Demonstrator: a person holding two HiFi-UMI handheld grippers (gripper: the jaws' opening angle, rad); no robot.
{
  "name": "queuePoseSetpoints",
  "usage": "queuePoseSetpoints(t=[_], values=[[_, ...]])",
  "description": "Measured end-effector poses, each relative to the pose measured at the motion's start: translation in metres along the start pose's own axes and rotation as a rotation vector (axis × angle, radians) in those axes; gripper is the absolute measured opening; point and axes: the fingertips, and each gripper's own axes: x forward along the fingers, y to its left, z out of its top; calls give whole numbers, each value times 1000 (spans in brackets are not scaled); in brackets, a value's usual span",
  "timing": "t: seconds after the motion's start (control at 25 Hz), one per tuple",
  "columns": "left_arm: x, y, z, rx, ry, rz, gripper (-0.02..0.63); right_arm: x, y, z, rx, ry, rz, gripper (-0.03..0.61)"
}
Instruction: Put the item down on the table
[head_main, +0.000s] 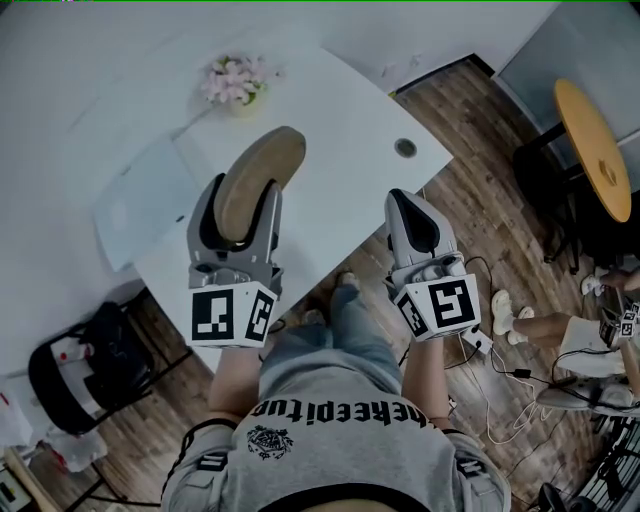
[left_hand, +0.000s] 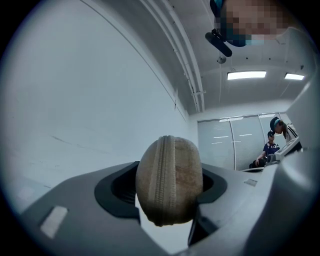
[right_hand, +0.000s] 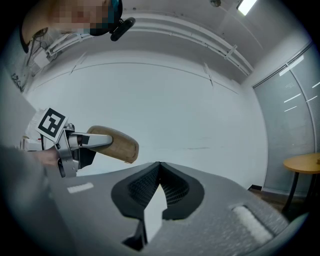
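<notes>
The left gripper pinches a tan zippered case by its near end. The jaws press on the case's two broad faces, and the zip seam runs up the middle between them in the left gripper view. The rest of the case sticks out past the fingertips, held in the air above the white table at centre frame of the head view, not touching it. The right gripper hangs off the table's near edge at centre right with its jaws pressed together on nothing. A pot of pink flowers stands in the upper left of the frame, well apart from the case. The case looks light, with a fabric skin that should grip well. Its rounded, even shape suggests a semi-stiff shell, so it probably will not sag or crush under a moderate squeeze. The hold across the flat faces looks sound. Because the case is held at one end, the far end will probably meet the table first, and the rounded body may rock a little once the jaws let go.
</notes>
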Motion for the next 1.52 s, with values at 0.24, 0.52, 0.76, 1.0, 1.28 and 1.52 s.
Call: queuePoseSetpoints(t=[0.24, 0.52, 0.76, 1.0, 1.28, 1.52], values=[[19, 10, -3, -10, 8, 26, 295, 25, -9, 3, -5, 4, 34, 0], [40, 15, -11, -12, 19, 70, 295, 52, -23, 2, -13, 12, 86, 0], [60, 17, -25, -17, 46, 104, 295, 74, -37, -4, -10, 30, 128, 0], [72, 22, -46, -33, 65, 156, 295, 92, -47, -11, -5, 49, 180, 0], [87, 28, -72, -39, 123, 198, 295, 114, -57, -24, 8, 76, 223, 0], [94, 34, -96, -54, 177, 239, 295, 127, -61, -36, 12, 106, 263, 0]])
